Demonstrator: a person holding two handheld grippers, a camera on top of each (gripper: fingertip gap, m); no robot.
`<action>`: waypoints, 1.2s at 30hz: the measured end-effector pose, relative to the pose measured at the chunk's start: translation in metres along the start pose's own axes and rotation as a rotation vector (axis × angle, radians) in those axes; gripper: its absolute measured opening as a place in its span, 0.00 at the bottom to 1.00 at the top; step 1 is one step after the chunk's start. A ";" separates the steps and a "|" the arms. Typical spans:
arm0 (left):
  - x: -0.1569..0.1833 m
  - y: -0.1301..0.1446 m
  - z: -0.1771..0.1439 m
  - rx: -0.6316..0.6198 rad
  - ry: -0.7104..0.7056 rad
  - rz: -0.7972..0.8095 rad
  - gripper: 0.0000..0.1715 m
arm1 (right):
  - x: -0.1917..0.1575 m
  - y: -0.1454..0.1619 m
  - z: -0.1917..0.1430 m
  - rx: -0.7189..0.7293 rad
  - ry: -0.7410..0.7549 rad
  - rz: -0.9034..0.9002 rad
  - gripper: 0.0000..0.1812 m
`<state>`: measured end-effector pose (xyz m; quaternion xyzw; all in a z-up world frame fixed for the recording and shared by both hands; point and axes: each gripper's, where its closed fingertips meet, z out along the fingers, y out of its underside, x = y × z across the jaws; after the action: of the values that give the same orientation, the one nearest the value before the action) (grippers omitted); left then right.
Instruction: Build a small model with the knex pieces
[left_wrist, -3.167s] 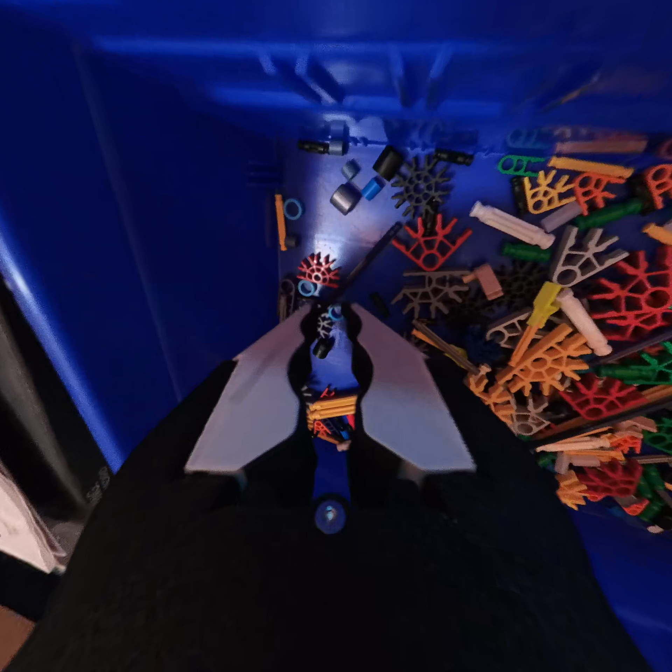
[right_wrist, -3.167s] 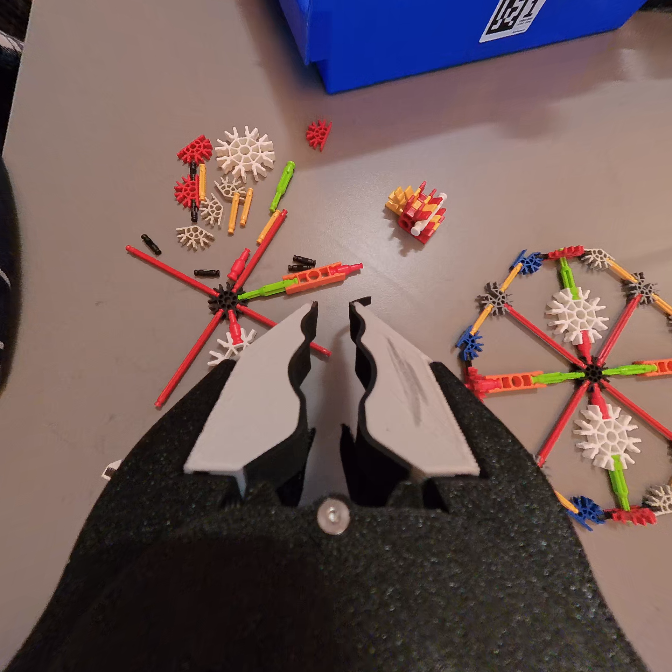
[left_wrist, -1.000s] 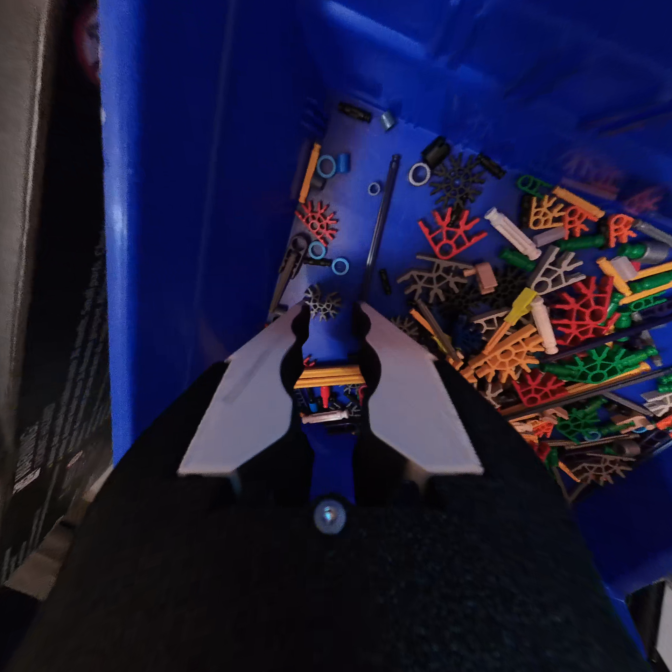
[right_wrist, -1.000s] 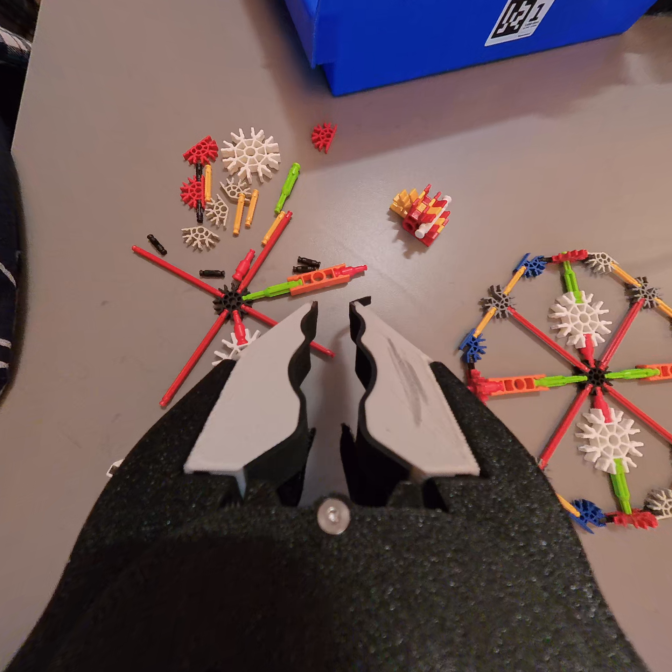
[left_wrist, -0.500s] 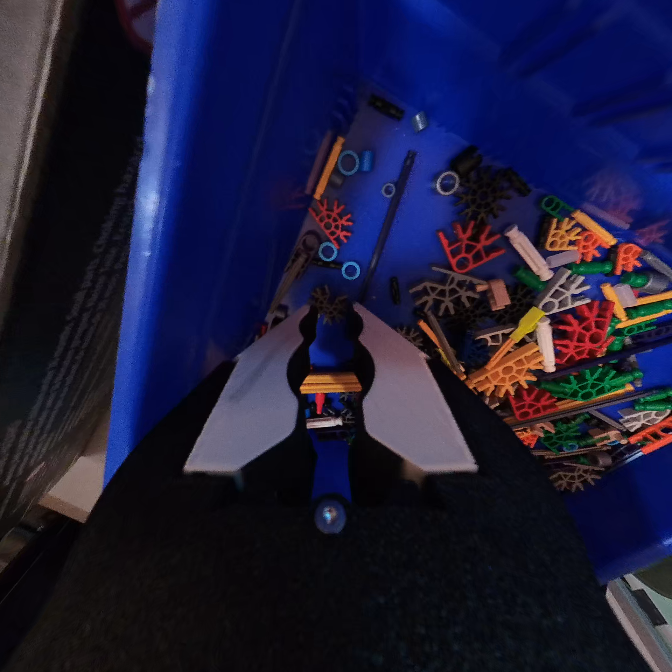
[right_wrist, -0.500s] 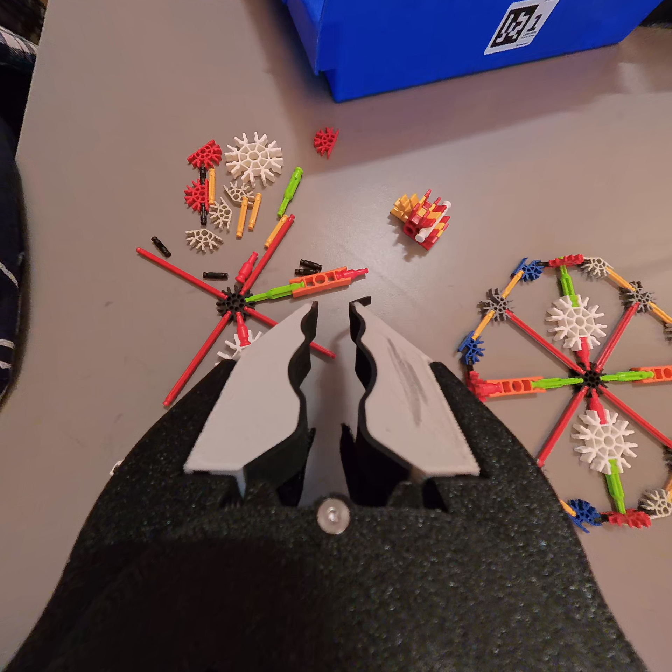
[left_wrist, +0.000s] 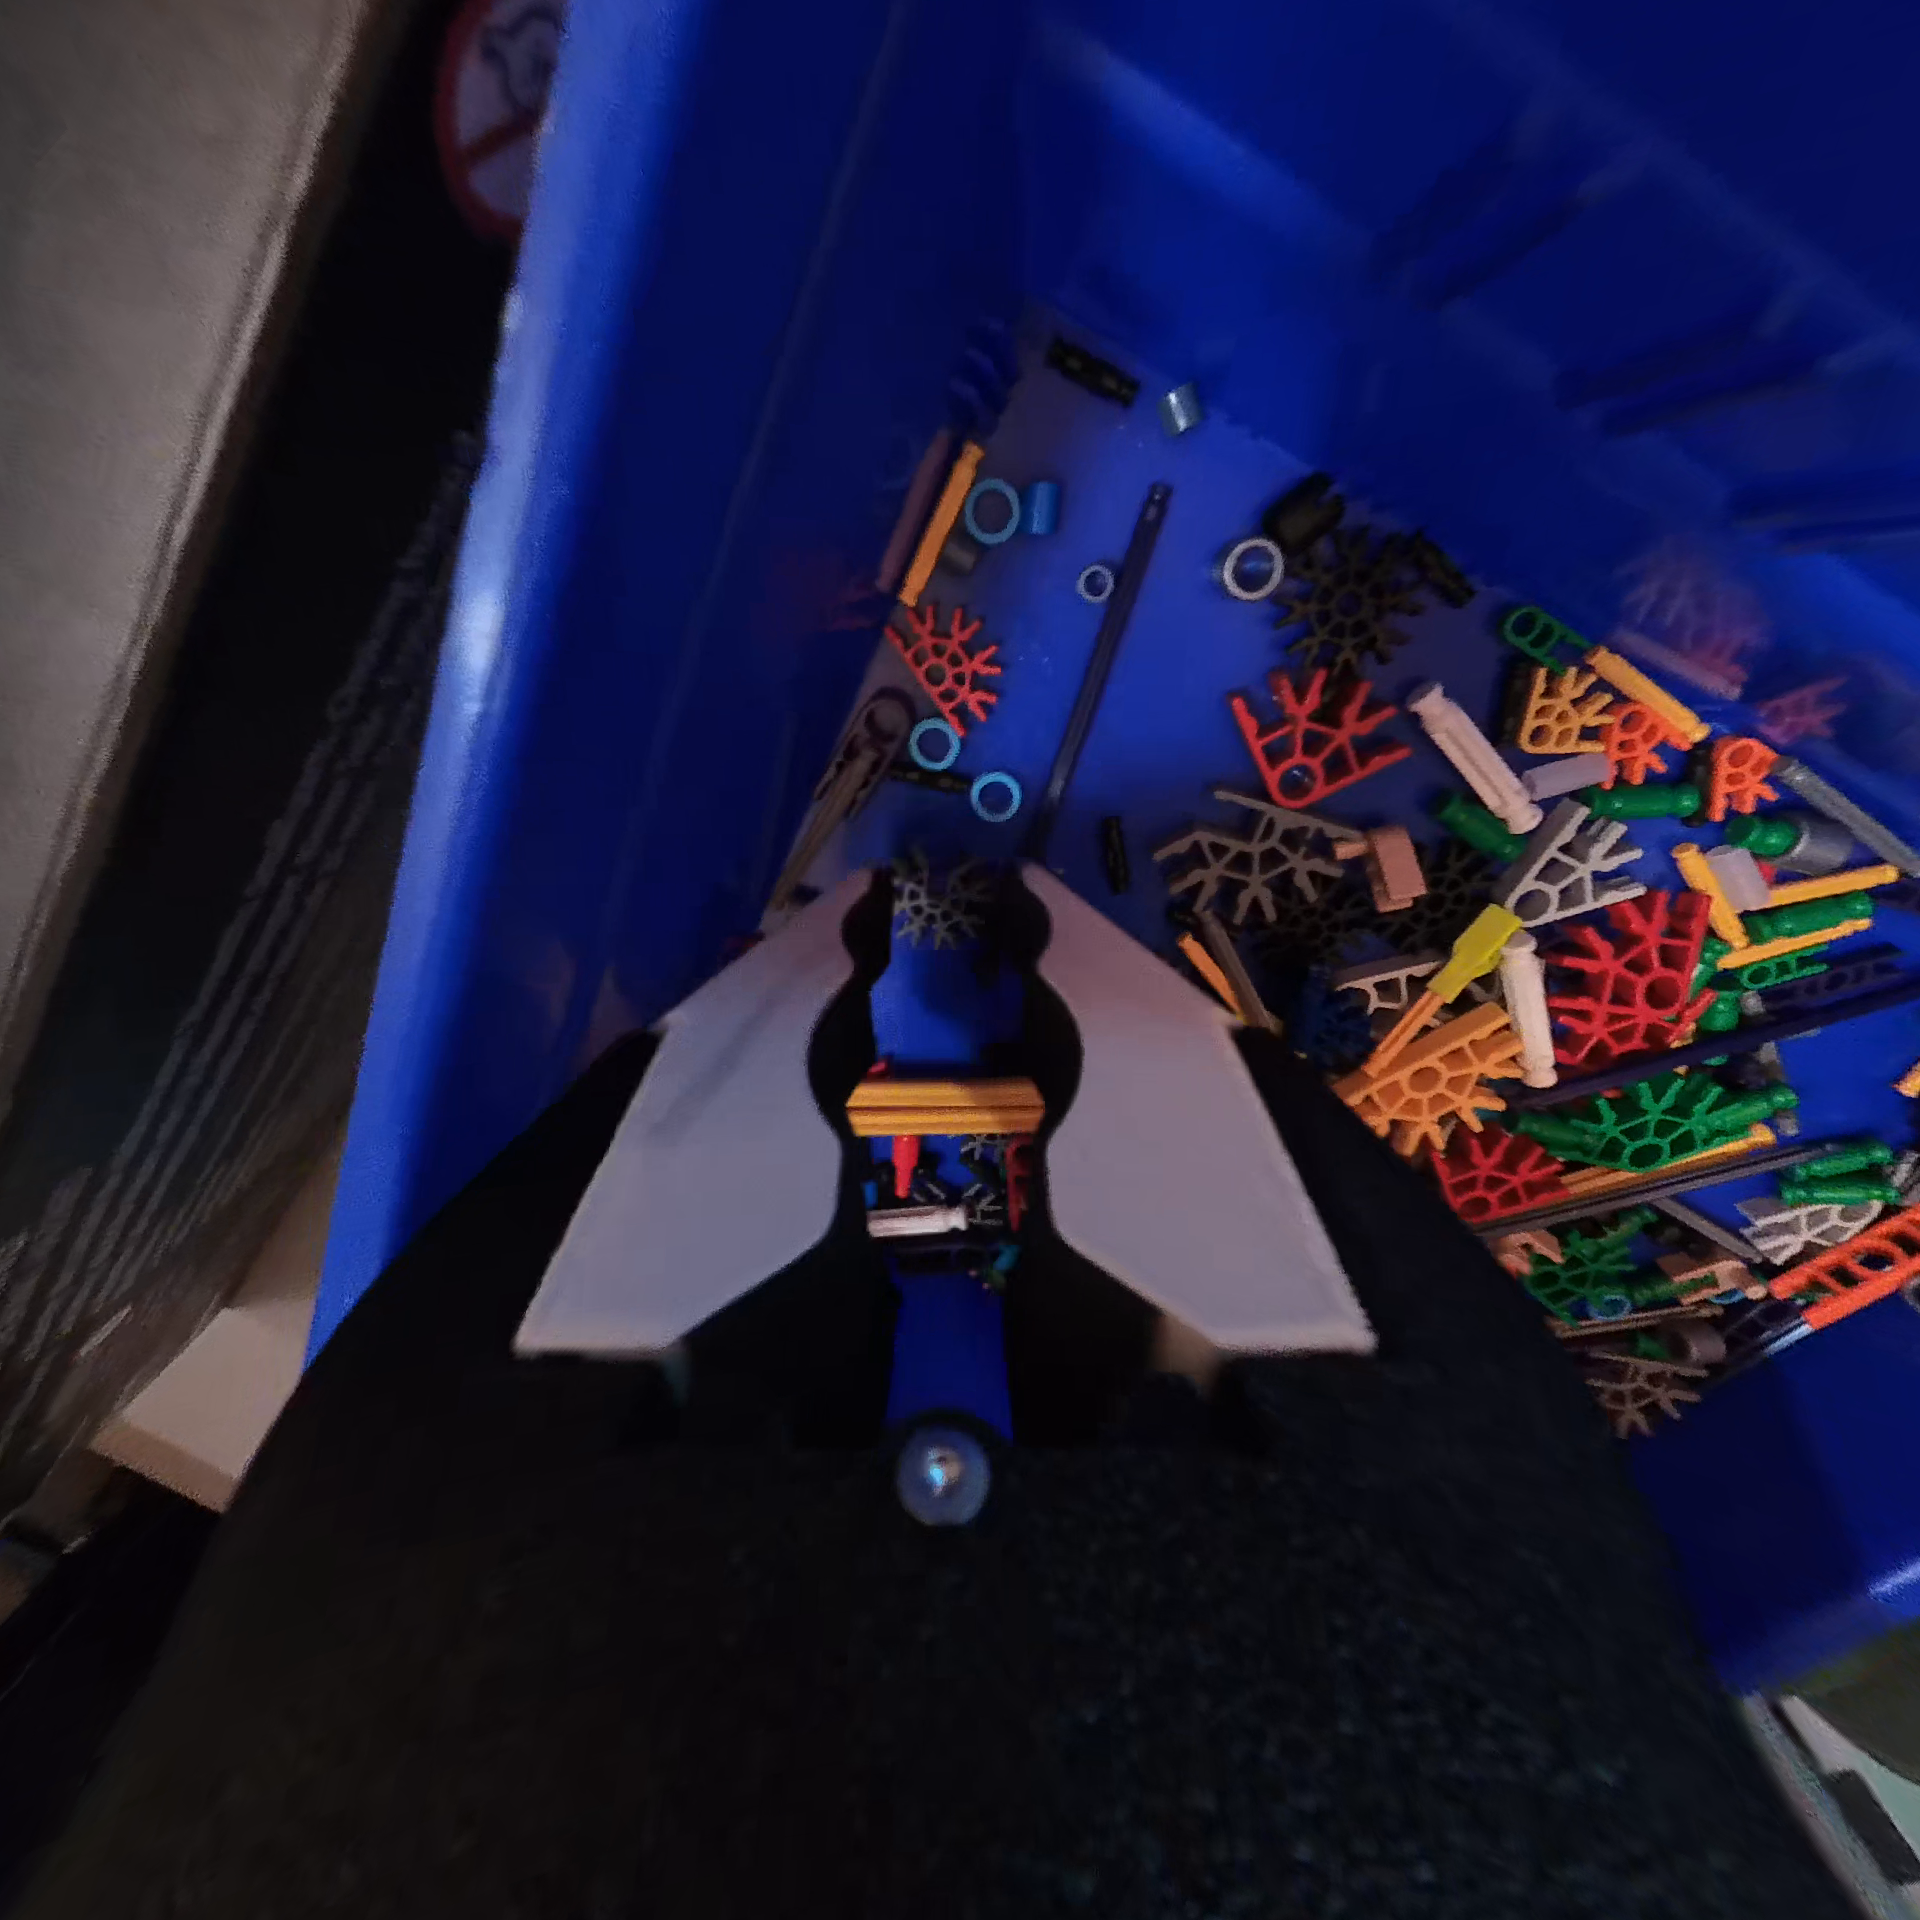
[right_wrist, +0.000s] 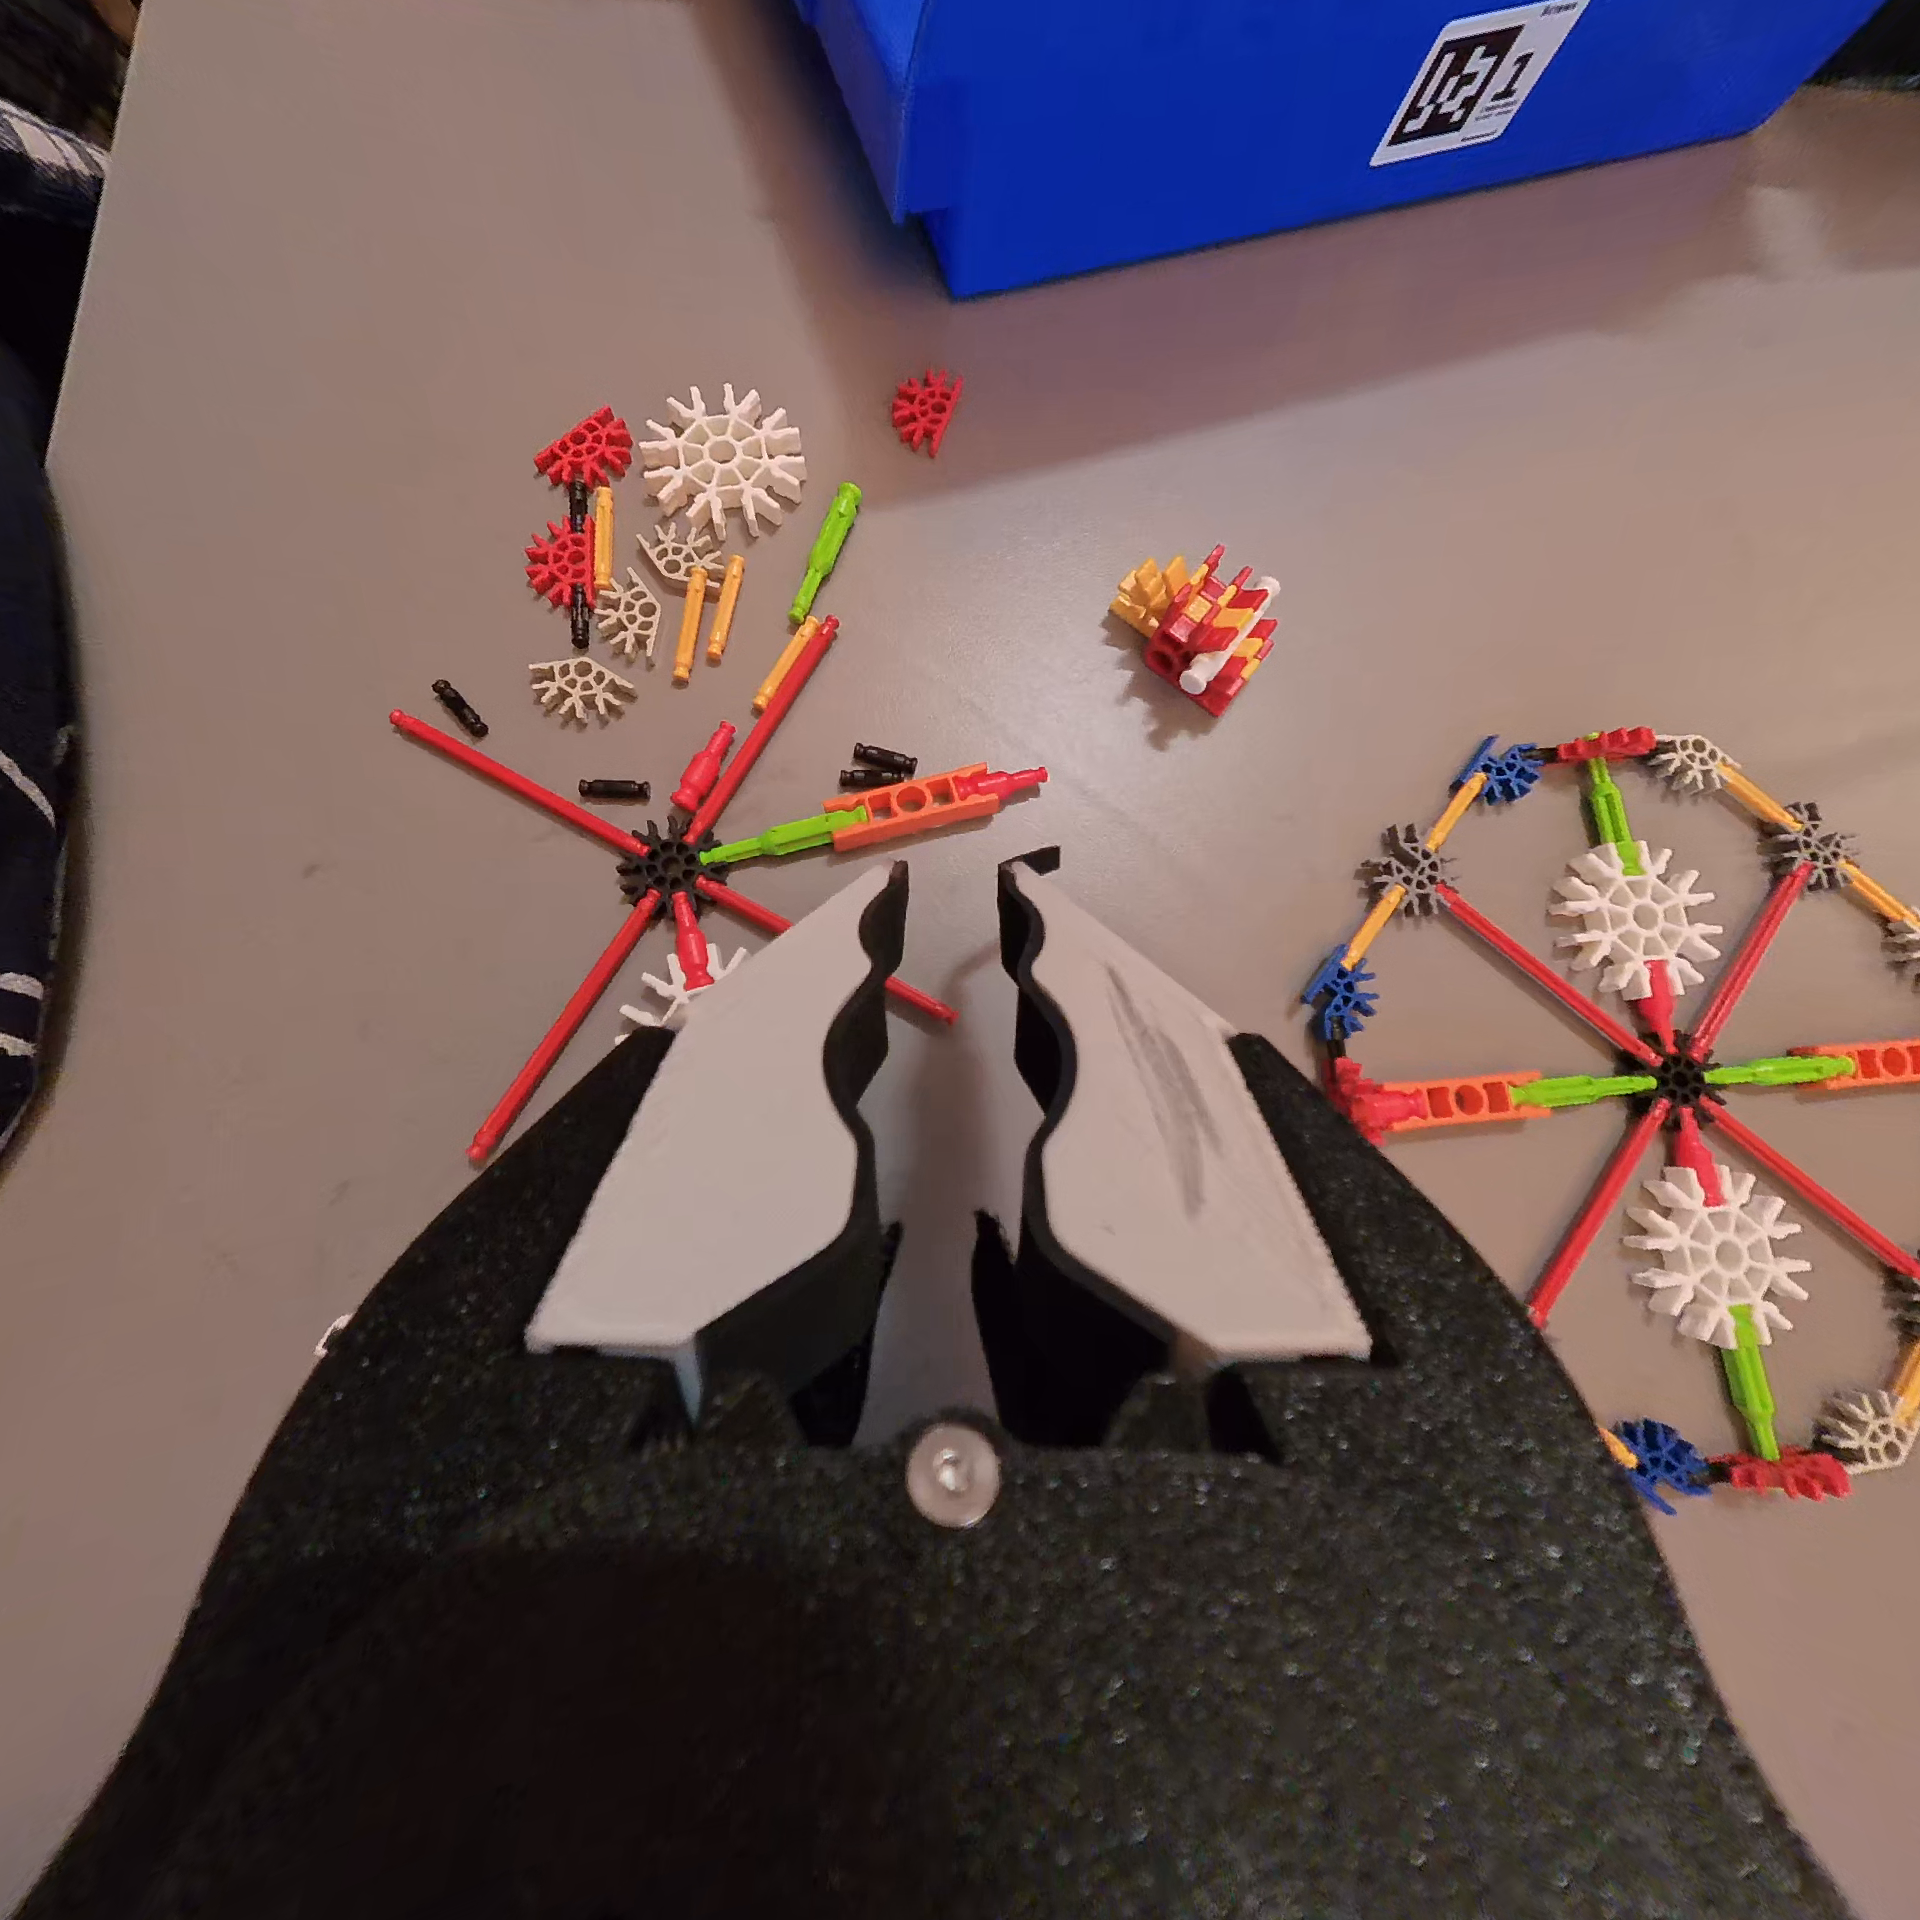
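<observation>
We see the left gripper (left_wrist: 945, 894) above the inside of a blue bin (left_wrist: 665, 540), its fingers closed on a short bundle of yellow rods (left_wrist: 943, 1108) clamped crosswise in the notch between the pads, long axis running straight from one finger to the other. Just past the fingertips a dark snowflake connector (left_wrist: 940, 906) lies on the bin floor, and beyond that a long dark rod (left_wrist: 1101, 675) points away toward the far wall, with blue rings (left_wrist: 995, 796) and a red fan connector (left_wrist: 948, 665) near the left wall of the bin. A dense heap of mixed pieces (left_wrist: 1579, 1018) fills the floor to the right of the snowflake connector. We see the right gripper (right_wrist: 951, 873) over a grey table (right_wrist: 312, 312), fingers parted with only bare table between them, holding nothing. Just left of its tips lies a black hub with red spokes (right_wrist: 665, 860), one spoke passing under the left finger; an orange and green arm (right_wrist: 883, 816) points from the hub toward the right. Loose small pieces (right_wrist: 665, 561) lie beyond the hub, a finished wheel (right_wrist: 1662, 1081) sits well right of it, a small red and yellow cluster (right_wrist: 1200, 629) between them, farther back, and the blue bin's outer wall (right_wrist: 1143, 156) farthest.
</observation>
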<state>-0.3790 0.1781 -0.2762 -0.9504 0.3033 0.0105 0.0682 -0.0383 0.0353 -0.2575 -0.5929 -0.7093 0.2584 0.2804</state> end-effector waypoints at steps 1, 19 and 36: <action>-0.001 0.000 0.000 0.002 -0.003 -0.011 0.13 | 0.000 0.000 0.000 -0.001 -0.001 -0.001 0.09; -0.001 0.010 0.007 -0.067 0.061 -0.198 0.11 | -0.004 -0.007 -0.003 0.013 0.003 -0.023 0.09; 0.030 0.021 -0.017 -0.052 0.054 -0.067 0.14 | -0.006 -0.009 -0.003 0.016 0.004 -0.033 0.09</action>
<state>-0.3670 0.1418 -0.2637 -0.9615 0.2725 -0.0098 0.0353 -0.0412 0.0277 -0.2496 -0.5793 -0.7165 0.2581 0.2906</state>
